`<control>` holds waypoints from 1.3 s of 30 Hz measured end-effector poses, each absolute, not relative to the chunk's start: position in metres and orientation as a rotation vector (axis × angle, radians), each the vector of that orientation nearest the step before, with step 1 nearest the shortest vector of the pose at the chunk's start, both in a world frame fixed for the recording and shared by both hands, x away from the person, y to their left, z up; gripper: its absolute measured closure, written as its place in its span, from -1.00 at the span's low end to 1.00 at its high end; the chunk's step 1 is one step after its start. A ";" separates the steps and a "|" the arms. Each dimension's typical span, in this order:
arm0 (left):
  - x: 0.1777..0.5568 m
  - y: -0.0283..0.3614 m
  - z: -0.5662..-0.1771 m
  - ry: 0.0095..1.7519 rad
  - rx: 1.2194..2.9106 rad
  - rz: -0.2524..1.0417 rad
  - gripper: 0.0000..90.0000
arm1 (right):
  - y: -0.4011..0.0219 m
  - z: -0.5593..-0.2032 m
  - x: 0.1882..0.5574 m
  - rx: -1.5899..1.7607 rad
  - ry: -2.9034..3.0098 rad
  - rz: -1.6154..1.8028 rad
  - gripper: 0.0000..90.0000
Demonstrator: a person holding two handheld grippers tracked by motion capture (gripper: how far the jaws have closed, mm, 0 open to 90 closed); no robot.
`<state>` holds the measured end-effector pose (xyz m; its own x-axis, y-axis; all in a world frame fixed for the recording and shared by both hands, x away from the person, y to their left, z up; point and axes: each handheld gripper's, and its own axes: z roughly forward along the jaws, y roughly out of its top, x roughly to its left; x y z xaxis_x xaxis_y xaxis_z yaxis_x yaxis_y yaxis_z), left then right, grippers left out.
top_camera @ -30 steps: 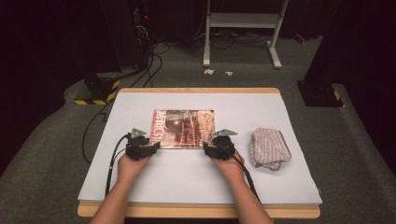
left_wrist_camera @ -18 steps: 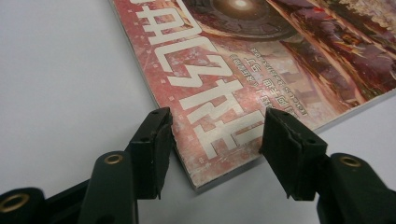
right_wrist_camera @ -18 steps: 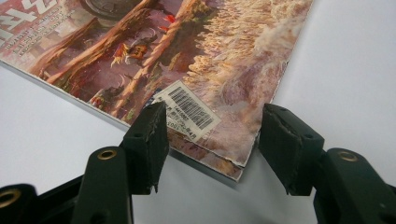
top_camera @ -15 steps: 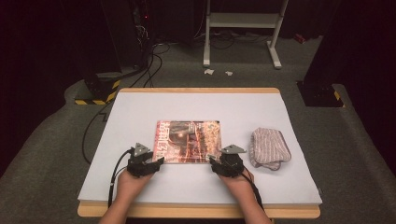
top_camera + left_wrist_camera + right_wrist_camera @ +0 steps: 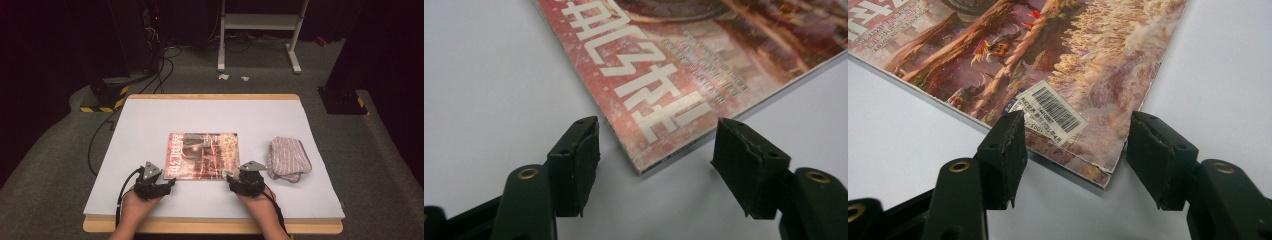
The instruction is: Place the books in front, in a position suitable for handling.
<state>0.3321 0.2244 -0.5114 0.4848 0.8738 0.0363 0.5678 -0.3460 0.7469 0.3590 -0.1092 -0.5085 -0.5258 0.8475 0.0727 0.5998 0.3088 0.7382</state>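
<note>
A magazine (image 5: 202,155) lies flat in the middle of the white table (image 5: 150,120). A moment ago it lay farther from the person. Now it sits nearer the front edge, and both hands are nearer the front edge too. So it looks like the pull toward the person is done, or almost done.

On the left, the left gripper (image 5: 167,184) sits at the magazine's near left corner. In the left gripper view that corner (image 5: 644,165) lies between the two black jaws, but they do not touch it. The jaws have just been opening and now stand spread apart. That looks like letting go.

On the right, the right gripper (image 5: 231,176) sits at the near right corner. In the right gripper view its jaws stand apart on both sides of the corner by the barcode sticker (image 5: 1050,112). One jaw is close to the front edge, but I see no pinch.

Farther right lies a striped cloth pouch (image 5: 288,159), apart from the magazine. I cannot tell if anything is inside it.
</note>
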 end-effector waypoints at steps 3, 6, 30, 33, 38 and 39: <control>0.332 0.226 -0.512 1.194 2.033 0.581 -0.13 | -0.111 -0.509 0.359 1.277 2.250 1.061 -0.05; 0.336 0.231 -0.512 1.223 2.010 0.570 -0.11 | -0.112 -0.509 0.360 1.280 2.251 1.071 -0.06; 0.367 0.255 -0.511 1.292 1.912 0.597 -0.05 | -0.068 -0.510 0.333 1.100 2.395 1.107 0.09; 0.361 0.258 -0.510 1.257 1.890 0.599 -0.11 | -0.057 -0.510 0.331 1.070 2.420 1.123 0.10; 0.357 0.259 -0.508 1.212 1.883 0.552 -0.14 | -0.032 -0.511 0.326 0.958 2.470 1.130 0.11; 0.356 0.258 -0.508 1.202 1.891 0.552 -0.14 | -0.031 -0.511 0.326 0.952 2.473 1.123 0.11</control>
<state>0.3558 0.2584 -0.5083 0.4505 0.8909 -0.0582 0.5366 -0.2181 0.8152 0.3257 -0.0311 -0.5108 -0.7504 0.6603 0.0297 0.4568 0.4858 0.7452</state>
